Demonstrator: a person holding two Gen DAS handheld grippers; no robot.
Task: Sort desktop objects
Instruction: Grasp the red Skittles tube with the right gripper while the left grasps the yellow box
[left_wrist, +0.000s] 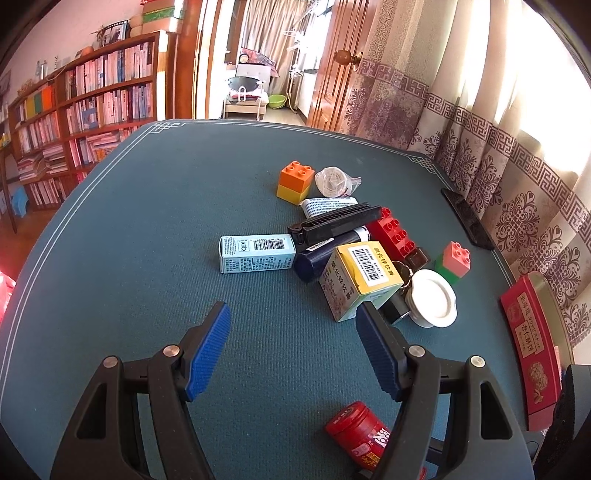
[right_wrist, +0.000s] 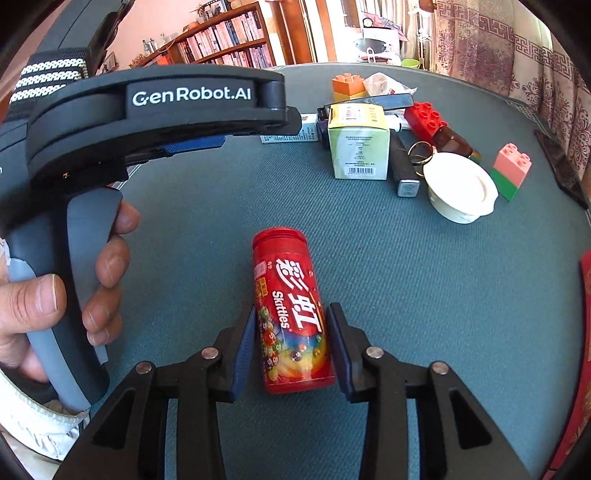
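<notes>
We see the Skittles tube (right_wrist: 291, 314) lying on its side on the tabletop (right_wrist: 406, 277), long axis running away from the right gripper (right_wrist: 291, 332), cap end far, base end near. Right gripper's pads bracket the tube's lower half, jaws narrow; contact on both sides we can't confirm. Left gripper (left_wrist: 293, 347) hovers w/ jaws wide, nothing between them, near the yellow-topped medicine box (left_wrist: 356, 280). The person's left hand (right_wrist: 55, 295) wraps its grey handle. White lidded jar (right_wrist: 460, 188) stays shut; contents hidden.
</notes>
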